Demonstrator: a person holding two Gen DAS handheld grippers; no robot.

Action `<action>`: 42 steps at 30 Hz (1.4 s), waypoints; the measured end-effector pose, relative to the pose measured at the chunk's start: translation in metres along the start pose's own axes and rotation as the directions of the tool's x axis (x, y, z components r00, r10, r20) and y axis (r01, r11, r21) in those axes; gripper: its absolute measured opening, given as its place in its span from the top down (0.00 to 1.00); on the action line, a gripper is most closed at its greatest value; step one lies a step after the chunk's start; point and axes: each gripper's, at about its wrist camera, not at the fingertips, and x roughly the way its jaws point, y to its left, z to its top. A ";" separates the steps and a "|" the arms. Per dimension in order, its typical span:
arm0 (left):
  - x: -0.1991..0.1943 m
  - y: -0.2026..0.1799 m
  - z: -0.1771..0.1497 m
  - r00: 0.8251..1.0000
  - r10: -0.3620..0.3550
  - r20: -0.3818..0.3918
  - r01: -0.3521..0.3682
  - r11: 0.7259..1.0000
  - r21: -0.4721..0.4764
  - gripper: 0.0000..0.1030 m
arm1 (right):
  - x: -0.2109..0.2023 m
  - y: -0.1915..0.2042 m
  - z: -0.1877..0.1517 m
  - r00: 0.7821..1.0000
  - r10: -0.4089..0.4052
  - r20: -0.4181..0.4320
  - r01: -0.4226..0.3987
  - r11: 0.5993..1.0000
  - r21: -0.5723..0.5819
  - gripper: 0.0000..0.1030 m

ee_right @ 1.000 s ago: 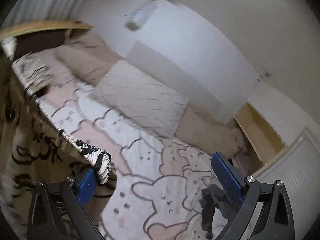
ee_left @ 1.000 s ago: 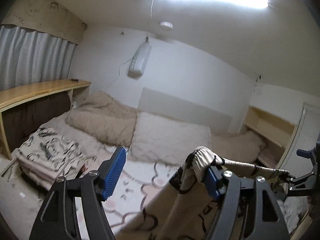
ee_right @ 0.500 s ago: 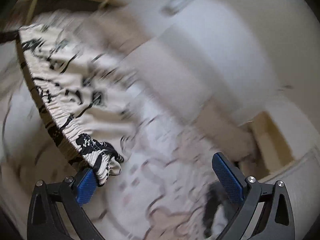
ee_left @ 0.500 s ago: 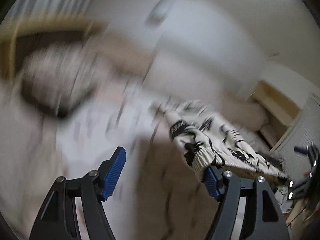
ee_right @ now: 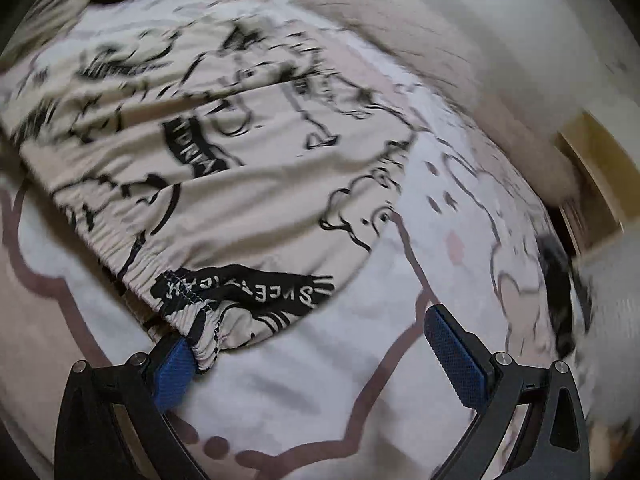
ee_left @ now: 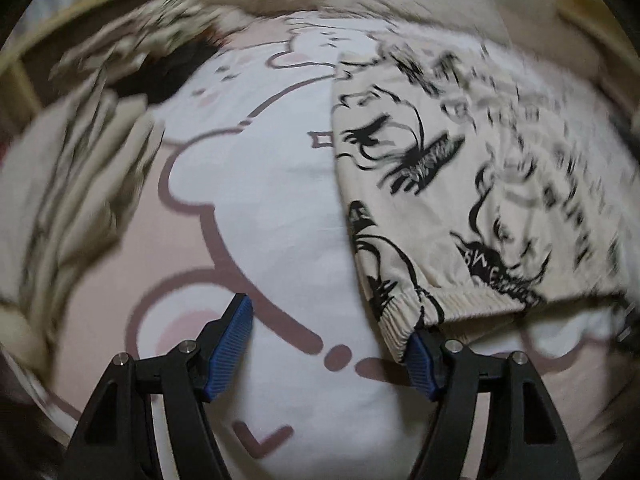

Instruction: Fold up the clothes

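Printed cream shorts [ee_left: 460, 184] lie spread on the bear-print bedsheet [ee_left: 272, 208], the elastic waistband hooked over one finger of each wide-open gripper, left gripper [ee_left: 332, 348] and right gripper [ee_right: 316, 356], probably to keep it taut for folding.

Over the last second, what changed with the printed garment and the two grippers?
The cream printed garment came down from hanging in the air to lying spread on the bear-print bedsheet. Both cameras swung from the room's walls down onto the bed. Unchanged: the elastic waistband is still hooked over one finger of the left gripper and one of the right gripper, both with jaws wide apart.
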 end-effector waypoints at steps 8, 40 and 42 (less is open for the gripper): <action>-0.006 -0.056 -0.024 0.930 0.239 0.280 -0.340 0.848 0.405 0.33 | -0.013 0.008 -0.006 1.000 -0.016 0.023 0.013 0.990 0.143 0.00; -0.041 -0.033 -0.052 1.000 -0.018 0.020 0.014 0.979 0.201 0.25 | -0.050 0.015 -0.064 0.995 -0.009 0.096 0.030 0.976 -0.215 0.00; -0.049 -0.036 -0.054 0.997 -0.078 0.007 0.074 0.968 0.240 0.25 | -0.060 0.018 -0.065 0.993 0.027 0.119 0.006 0.965 -0.264 0.00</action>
